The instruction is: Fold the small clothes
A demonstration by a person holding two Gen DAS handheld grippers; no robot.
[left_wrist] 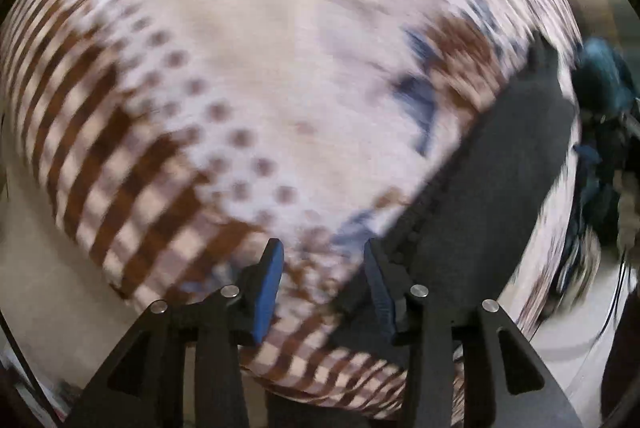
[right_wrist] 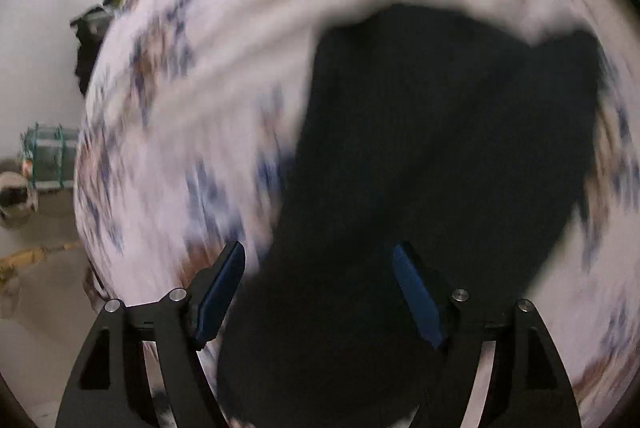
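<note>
The left gripper (left_wrist: 323,260) is standing partly open over the patterned cloth (left_wrist: 248,76), gripping nothing; the right gripper (right_wrist: 318,264) is gaping wide above the dark garment (right_wrist: 440,156), which is lying flat beyond on that cloth, probably released for folding.

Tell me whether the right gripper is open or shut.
Open: the right gripper has its blue pads standing wide apart above the dark garment, pressing on nothing.
</note>
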